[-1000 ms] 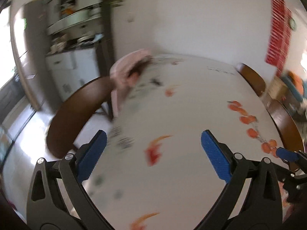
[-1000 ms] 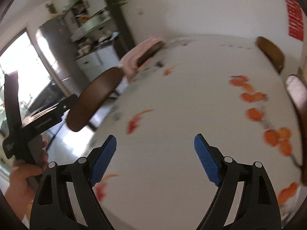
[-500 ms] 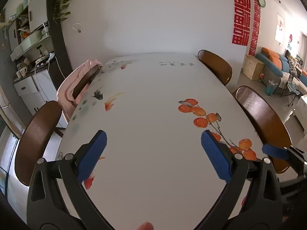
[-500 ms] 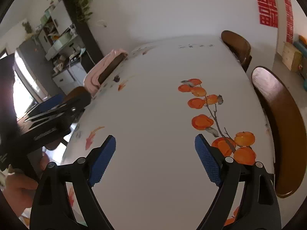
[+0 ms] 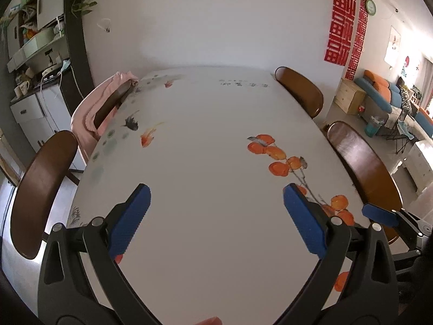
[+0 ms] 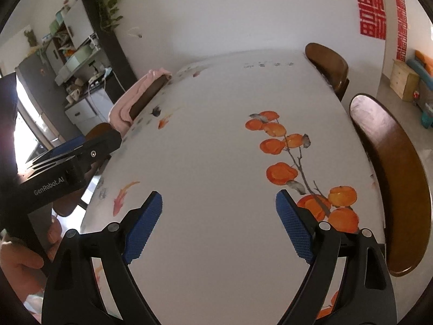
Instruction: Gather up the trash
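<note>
No trash shows in either view. A long white table (image 5: 211,140) printed with goldfish and orange fruit fills both views; it also shows in the right wrist view (image 6: 216,140). My left gripper (image 5: 216,216) is open and empty above the table's near end. My right gripper (image 6: 219,219) is open and empty beside it. The left gripper also shows at the left edge of the right wrist view (image 6: 67,157), held in a hand. A blue fingertip of the right gripper shows at the right of the left wrist view (image 5: 379,214).
Brown wooden chairs stand along both long sides (image 5: 40,184) (image 5: 362,162) (image 6: 395,168). A pink cloth (image 5: 92,108) hangs over the far left chair. A cabinet and shelves (image 5: 35,86) stand at the left, a wall behind, a sofa area (image 5: 384,97) at the far right.
Both grippers swung right from the table's left side to face along its length, then steadied. The views were blurred a second ago and are sharp now. Both jaws stayed open.
</note>
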{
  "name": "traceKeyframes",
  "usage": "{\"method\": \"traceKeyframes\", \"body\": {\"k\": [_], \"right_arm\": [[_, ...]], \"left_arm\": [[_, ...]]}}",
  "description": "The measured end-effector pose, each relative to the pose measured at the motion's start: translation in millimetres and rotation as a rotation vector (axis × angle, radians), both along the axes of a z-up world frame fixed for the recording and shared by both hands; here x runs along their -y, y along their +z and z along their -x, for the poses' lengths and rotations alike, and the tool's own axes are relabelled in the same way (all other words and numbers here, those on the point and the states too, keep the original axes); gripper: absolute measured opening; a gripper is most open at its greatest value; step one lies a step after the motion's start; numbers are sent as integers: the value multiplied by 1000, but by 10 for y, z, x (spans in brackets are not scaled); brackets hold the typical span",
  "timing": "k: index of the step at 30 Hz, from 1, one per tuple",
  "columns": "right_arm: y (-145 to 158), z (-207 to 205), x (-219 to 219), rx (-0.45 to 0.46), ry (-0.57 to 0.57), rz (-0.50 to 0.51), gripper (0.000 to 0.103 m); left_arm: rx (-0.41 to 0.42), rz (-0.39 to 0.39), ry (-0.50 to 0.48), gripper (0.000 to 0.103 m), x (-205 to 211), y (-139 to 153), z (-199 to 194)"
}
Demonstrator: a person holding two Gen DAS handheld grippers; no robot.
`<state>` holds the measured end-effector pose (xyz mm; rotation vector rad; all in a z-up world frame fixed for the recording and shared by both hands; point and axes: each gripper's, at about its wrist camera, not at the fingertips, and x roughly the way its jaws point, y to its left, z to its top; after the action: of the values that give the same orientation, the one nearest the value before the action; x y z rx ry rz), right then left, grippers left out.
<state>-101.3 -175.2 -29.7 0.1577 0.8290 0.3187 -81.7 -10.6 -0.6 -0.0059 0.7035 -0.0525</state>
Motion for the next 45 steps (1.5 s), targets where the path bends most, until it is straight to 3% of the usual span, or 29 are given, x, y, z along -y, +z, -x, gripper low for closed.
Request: {"method": "traceKeyframes", "body": {"k": [10,18,38,45], "right_arm": [[-90,-47,-124,-31,-15,-10,85],[-126,-147,-182,-43,-18,0,85],[-342,-437,-222,-118,3,7,85],[-384,-476,-211,-132,-3,8,85]], "left_arm": [[-45,-9,19,96,-175,-127,-81],[-77,61,-10,96,-269,-246,-205],[-113,10,7,96,-270,-526,-407],[-189,-17,20,96,-290,-637,-502]]}}
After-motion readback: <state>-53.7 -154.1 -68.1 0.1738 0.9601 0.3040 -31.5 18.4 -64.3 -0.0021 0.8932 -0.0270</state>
